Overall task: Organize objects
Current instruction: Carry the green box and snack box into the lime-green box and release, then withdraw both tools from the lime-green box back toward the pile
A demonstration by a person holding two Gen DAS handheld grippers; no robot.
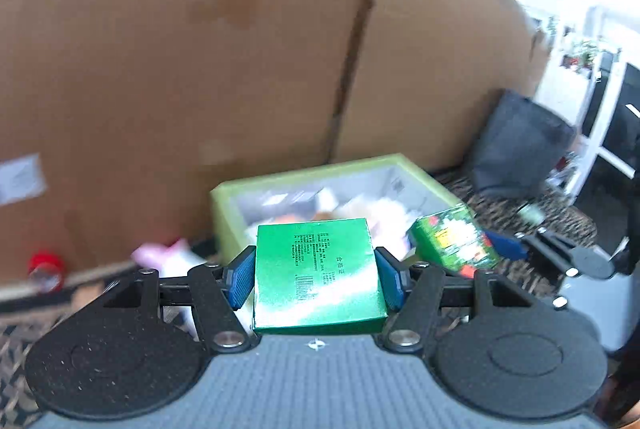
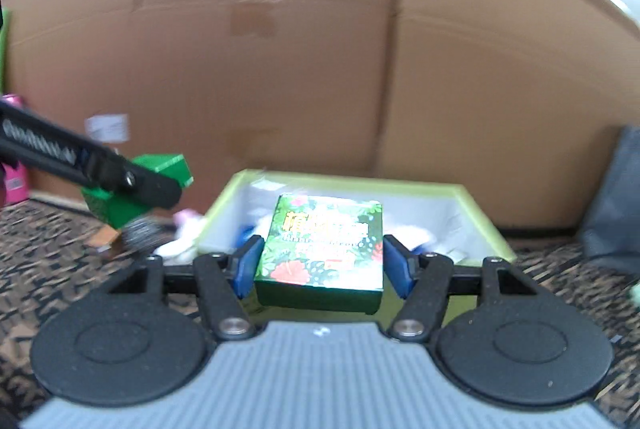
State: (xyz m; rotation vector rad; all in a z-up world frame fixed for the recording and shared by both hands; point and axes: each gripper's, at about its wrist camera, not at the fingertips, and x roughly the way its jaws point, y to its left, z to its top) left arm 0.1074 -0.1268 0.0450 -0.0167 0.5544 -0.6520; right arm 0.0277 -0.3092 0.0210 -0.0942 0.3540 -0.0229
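My left gripper (image 1: 316,271) is shut on a green box (image 1: 318,275), its printed back side up, held in front of a light green bin (image 1: 224,205). My right gripper (image 2: 322,261) is shut on a second green box with a flower print (image 2: 324,245), held over the near rim of the same bin (image 2: 480,213). The bin holds several blurred white and pale items. In the left wrist view the flower box (image 1: 456,241) and the right gripper sit at the right. In the right wrist view the left gripper and its green box (image 2: 160,169) sit at the left.
A tall cardboard wall (image 1: 200,49) stands right behind the bin. A dark grey bag (image 1: 520,157) leans at the right. A pink and white item (image 1: 168,257) and a red tape roll (image 1: 46,269) lie left of the bin. The floor is a patterned dark carpet (image 2: 48,261).
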